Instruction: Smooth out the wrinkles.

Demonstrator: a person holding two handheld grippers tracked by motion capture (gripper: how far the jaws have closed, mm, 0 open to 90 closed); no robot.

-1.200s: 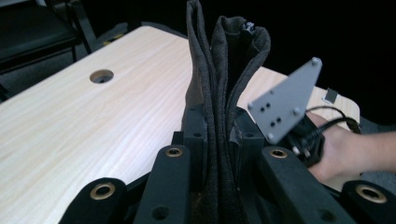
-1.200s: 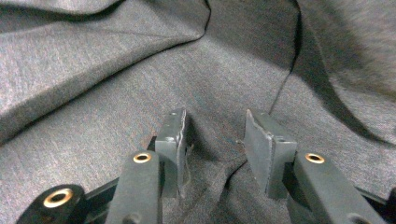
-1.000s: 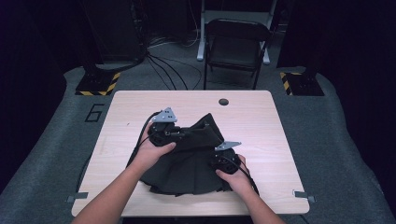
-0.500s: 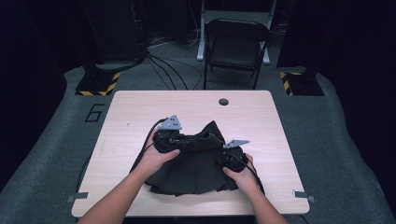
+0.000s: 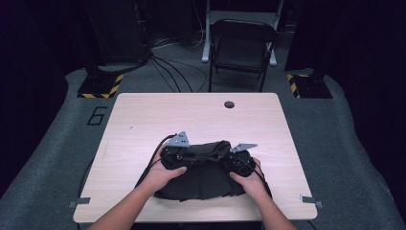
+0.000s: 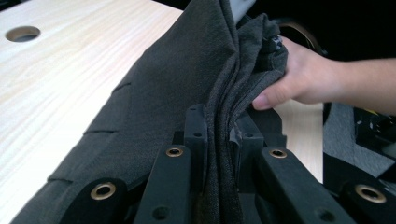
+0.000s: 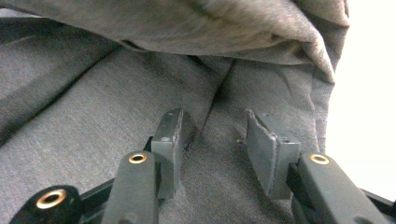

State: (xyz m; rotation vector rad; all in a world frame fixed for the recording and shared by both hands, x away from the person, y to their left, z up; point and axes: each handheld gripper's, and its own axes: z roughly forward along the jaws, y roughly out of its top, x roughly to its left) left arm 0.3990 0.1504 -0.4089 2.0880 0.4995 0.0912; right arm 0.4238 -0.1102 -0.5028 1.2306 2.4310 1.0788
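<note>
Lying near the front edge of the table (image 5: 143,115), roughly midway between its left and right edges: a dark grey pleated garment (image 5: 203,179), bunched into a rolled fold along its far side. Resting on that fold at its left end, the left gripper (image 5: 173,154), its jaws pressed together on several gathered layers of the cloth (seen close in the left gripper view, where the fabric (image 6: 187,93) is running up between the two black pads and draping away over the pale wood). Sitting at the fold's right end, the right gripper (image 5: 238,158), its jaws having just been opening a little further. Standing spread apart in the right gripper view (image 7: 219,140), with the pads pinching nothing and flat grey cloth lying beneath and beyond them. Gripping the bunched cloth from the far side in the left gripper view, the person's right hand (image 6: 303,77). Showing at the table's far edge, right of centre, a round cable hole (image 5: 229,104).
</note>
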